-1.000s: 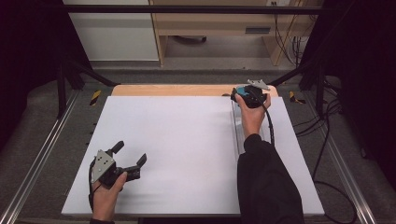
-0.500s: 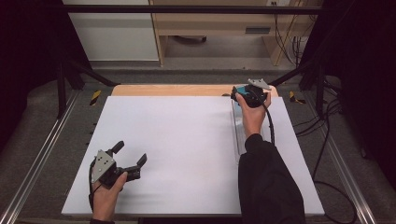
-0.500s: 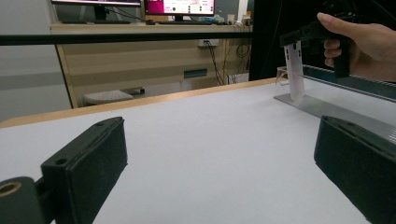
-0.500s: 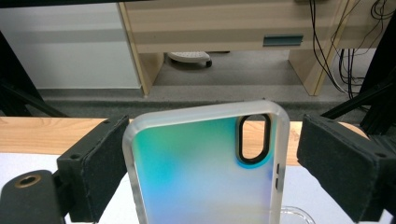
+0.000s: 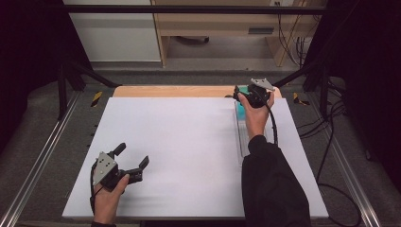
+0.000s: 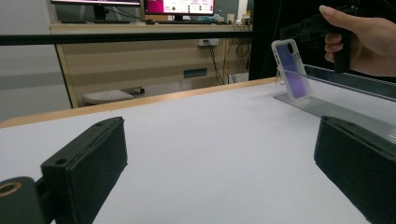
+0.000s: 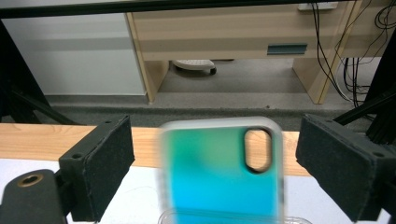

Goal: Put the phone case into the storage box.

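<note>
A white table top (image 5: 179, 151) covers most of the work area, with a strip of bare wood (image 5: 170, 91) along its far edge. On it there is one clear plastic rack (image 5: 242, 135), a long narrow stand that runs from the far right corner toward the near side. One phone case (image 7: 219, 172) stands upright at the far end of this rack. It is teal to blue with a pale, translucent rim and an oval camera cut-out near its top. From the left gripper view the same case (image 6: 291, 70) leans back a little on the rack and looks purple-blue.

There are two grippers, one in each hand. The right gripper (image 7: 215, 172) is at the far right of the table, held just in front of the case. Its two black jaws are spread wide, one on each side of the case, and neither pad touches it; there is a visible gap on both sides. In the high view the right hand (image 5: 255, 111) covers most of the case.

The left gripper (image 5: 130, 161) sits at the near left, well apart from the rack, low over bare table. Its jaws are also spread wide and hold nothing.
</note>
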{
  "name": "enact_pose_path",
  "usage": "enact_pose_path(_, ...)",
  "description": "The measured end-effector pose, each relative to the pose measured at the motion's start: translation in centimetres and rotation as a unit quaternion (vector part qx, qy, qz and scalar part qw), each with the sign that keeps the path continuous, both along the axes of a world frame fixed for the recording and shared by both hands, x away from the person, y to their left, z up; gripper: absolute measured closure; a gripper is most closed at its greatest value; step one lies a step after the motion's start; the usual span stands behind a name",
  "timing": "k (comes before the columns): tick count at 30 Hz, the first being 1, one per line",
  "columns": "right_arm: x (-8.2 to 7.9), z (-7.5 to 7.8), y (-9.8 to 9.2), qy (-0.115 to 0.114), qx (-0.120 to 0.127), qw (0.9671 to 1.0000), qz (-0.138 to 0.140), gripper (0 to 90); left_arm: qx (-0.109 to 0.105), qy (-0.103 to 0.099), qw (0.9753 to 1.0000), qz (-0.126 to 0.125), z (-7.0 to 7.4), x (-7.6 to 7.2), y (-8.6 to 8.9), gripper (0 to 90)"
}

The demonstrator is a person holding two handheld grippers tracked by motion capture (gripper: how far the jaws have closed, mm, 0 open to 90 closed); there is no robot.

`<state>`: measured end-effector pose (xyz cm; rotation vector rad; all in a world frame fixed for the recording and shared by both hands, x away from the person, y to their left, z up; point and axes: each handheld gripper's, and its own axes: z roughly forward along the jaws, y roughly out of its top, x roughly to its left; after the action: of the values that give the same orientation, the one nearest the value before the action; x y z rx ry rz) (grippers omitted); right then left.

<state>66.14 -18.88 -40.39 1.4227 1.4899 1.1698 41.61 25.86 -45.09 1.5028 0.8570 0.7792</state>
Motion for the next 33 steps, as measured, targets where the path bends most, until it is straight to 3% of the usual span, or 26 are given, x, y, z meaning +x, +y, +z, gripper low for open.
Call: enact_pose_path(33,-0.77,0.85,-0.32,0.016,-0.011,0.9998,0.005,9.1,0.004,0.001,1.0000,-0.005,-0.02,0.01,-0.20,2.0)
